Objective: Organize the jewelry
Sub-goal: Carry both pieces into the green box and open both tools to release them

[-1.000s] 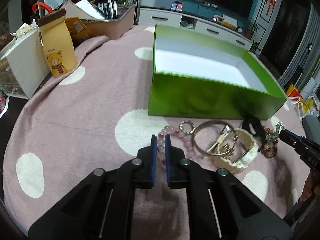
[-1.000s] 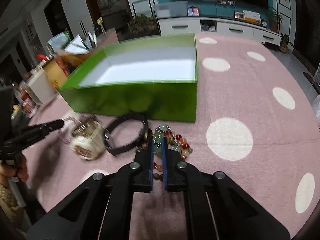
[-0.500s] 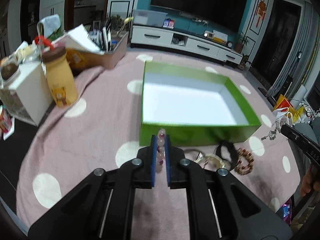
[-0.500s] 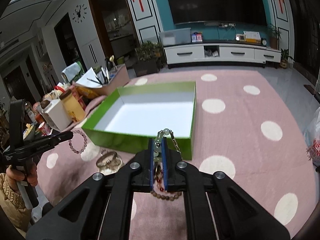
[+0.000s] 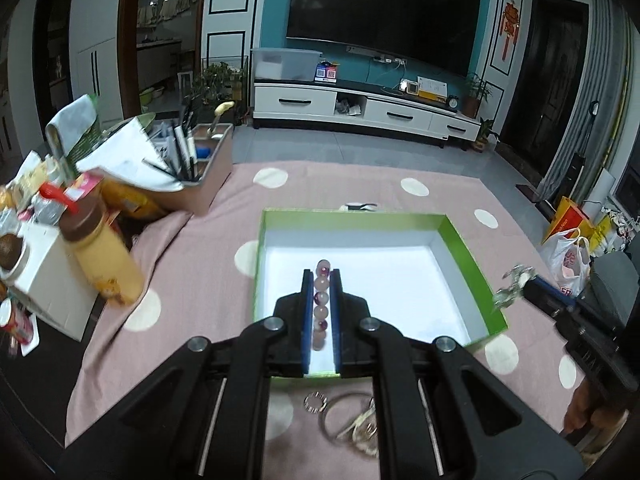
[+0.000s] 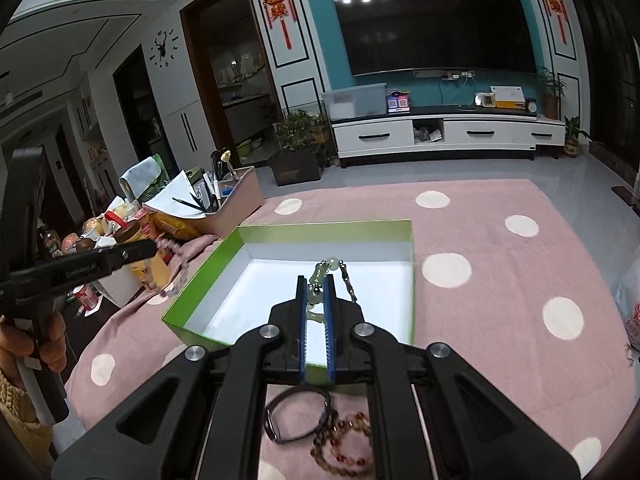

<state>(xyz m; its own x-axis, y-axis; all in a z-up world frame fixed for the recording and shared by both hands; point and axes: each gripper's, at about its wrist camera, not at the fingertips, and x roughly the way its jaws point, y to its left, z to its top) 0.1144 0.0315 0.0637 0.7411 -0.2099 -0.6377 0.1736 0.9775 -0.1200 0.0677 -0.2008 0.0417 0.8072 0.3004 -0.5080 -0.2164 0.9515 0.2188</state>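
Your left gripper (image 5: 321,300) pinched pink bead bracelet (image 5: 321,308) above green box (image 5: 464,248). Right gripper (image 6: 316,304) pinched jade pendant chain (image 6: 320,276) over same box. Both pieces light, limp, slippery; you gripped beads themselves. Bangles (image 5: 348,420) stayed on table (image 5: 192,264).
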